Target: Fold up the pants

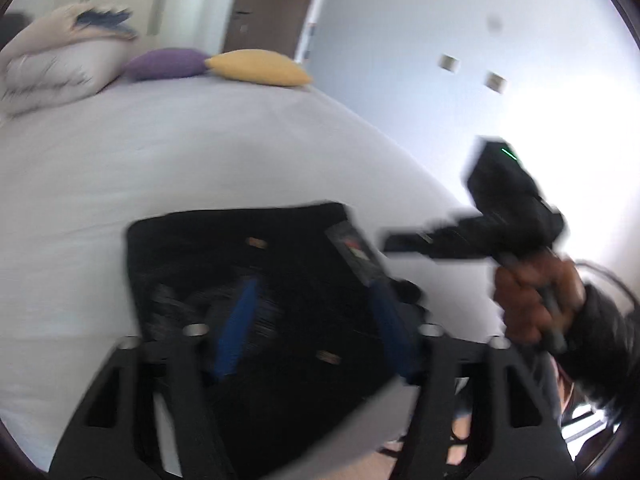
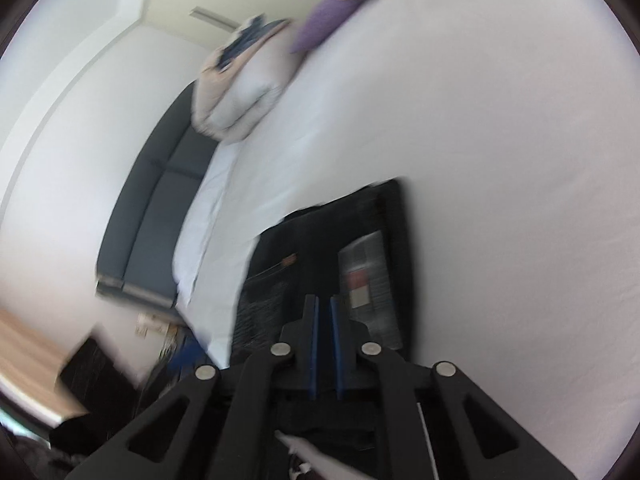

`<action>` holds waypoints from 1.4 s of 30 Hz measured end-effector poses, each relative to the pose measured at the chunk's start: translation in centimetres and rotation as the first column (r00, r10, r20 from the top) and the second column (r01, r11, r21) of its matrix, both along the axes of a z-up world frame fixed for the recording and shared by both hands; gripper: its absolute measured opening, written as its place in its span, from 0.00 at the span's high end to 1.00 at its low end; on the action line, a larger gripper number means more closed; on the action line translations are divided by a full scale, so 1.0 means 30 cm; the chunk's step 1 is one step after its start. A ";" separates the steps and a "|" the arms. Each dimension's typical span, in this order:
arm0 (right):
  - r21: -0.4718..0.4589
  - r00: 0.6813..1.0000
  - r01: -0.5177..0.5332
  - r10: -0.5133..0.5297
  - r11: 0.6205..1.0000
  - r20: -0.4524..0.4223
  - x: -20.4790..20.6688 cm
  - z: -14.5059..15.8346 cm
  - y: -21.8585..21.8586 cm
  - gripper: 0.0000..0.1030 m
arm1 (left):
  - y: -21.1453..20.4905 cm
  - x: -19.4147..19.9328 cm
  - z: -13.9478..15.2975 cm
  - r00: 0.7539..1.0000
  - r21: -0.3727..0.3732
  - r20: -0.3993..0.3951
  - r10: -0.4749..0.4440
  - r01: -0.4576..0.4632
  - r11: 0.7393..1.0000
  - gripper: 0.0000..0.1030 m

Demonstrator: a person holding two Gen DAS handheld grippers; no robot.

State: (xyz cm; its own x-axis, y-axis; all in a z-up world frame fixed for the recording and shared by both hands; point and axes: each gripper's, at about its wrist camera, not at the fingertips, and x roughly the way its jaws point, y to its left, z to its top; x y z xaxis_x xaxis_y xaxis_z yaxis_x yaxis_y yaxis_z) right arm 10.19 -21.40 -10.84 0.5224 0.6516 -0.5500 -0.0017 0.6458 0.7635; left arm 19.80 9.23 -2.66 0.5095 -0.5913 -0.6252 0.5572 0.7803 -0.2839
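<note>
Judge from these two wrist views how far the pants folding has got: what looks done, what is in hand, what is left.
Done: the black pants lie on the white bed as a compact rectangle, paper tag on top. In hand: apparently nothing; the left gripper stands open above the fabric, and the right gripper is almost closed with no cloth visibly between its pads. Left: perhaps a final smoothing; blur hides finer detail.

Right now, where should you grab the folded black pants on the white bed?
Probably the thick far edge of the folded black pants, coming from above along the white bed: the bundle lies flat and squared, so its stacked edge gives both layers to pinch.
</note>
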 end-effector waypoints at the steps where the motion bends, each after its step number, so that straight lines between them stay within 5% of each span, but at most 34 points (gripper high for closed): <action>1: -0.028 1.000 -0.025 0.024 0.999 -0.012 0.008 -0.005 0.034 0.93 | 0.041 0.076 -0.019 0.999 0.002 -0.034 0.039 -0.039 0.999 0.72; 6: -0.074 0.991 0.014 -0.023 0.997 -0.134 0.018 -0.134 0.037 1.00 | 0.115 0.295 -0.127 0.989 0.051 -0.118 0.090 -0.084 0.995 0.80; 10: -0.033 0.991 0.040 -0.044 0.999 -0.126 -0.010 -0.170 0.009 1.00 | 0.150 0.322 -0.214 0.984 0.056 -0.148 0.098 -0.090 0.994 0.83; 21: -0.034 0.996 0.059 -0.061 0.998 -0.069 -0.018 -0.201 0.007 1.00 | 0.083 -0.028 -0.270 1.000 0.164 -0.002 0.003 -0.003 0.986 0.83; 29: -0.092 0.999 0.022 -0.026 0.996 -0.036 -0.075 -0.073 0.077 0.98 | 0.100 -0.128 -0.319 0.999 0.123 0.023 0.034 -0.036 0.992 0.84; 32: -0.128 0.998 -0.002 -0.006 0.992 -0.065 -0.104 -0.113 0.100 1.00 | 0.090 -0.114 -0.337 0.999 0.104 0.016 0.038 -0.039 0.994 0.84; 36: 0.004 0.999 0.046 -0.046 0.999 -0.016 -0.141 -0.185 0.056 1.00 | 0.101 -0.122 -0.338 0.999 0.088 0.021 0.038 -0.040 0.995 0.83; 39: 0.003 0.999 0.044 -0.044 0.999 0.025 -0.173 -0.166 0.050 1.00 | 0.130 -0.151 -0.309 0.998 0.069 0.031 0.059 -0.061 0.996 0.83; 40: 0.010 0.999 0.040 -0.040 0.999 0.036 -0.190 -0.146 0.041 0.98 | 0.145 -0.170 -0.290 0.997 0.059 0.031 0.071 -0.072 0.996 0.83; 42: 0.019 0.997 0.041 -0.043 0.999 0.068 -0.227 -0.097 0.014 0.74 | 0.185 -0.195 -0.242 0.997 0.016 0.009 0.077 -0.077 0.997 0.83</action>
State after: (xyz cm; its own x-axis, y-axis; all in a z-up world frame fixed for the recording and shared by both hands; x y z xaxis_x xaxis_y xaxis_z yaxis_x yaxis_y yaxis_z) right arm 3.39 -20.97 -13.76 0.5853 0.6375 -0.5010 -0.0272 0.6331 0.7736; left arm 13.96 14.79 -9.91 0.5583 -0.5402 -0.6297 0.4980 0.8252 -0.2663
